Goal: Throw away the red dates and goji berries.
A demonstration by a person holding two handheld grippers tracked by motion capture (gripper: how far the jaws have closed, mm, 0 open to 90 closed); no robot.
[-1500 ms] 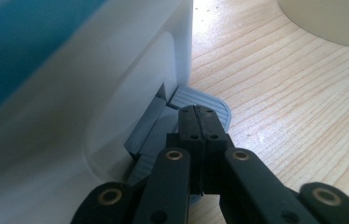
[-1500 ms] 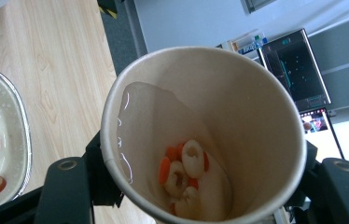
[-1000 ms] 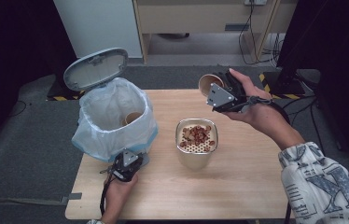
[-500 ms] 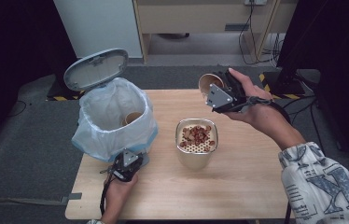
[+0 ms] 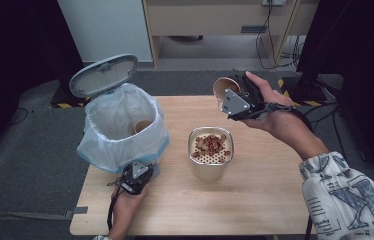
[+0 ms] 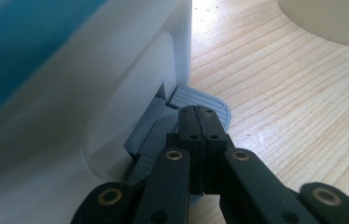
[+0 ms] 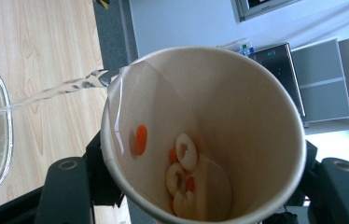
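The paper cup [image 7: 205, 135], clamped in the right gripper [image 5: 235, 97], tips at one o'clock above the strainer pot [image 5: 210, 159], water still streaming out; cereal rings remain inside. The left gripper [image 6: 199, 123], jaws together, presses the bin pedal [image 6: 200, 103] at eight o'clock, lid up.

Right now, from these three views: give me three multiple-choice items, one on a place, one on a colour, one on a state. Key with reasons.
1. Where do the left tongs rest?
A. on the bin's pedal
B. in the strainer
C. on the lid

2. What colour is the bin's open lid?
A. red
B. grey
C. yellow

3. What is the paper cup in the right tongs doing?
A. standing upright
B. lying in the bin
C. tilted, pouring liquid

Key: A, shut tips sit on the grey pedal at the bin base; B, lid looks grey; C, a stream leaves its rim toward the strainer.
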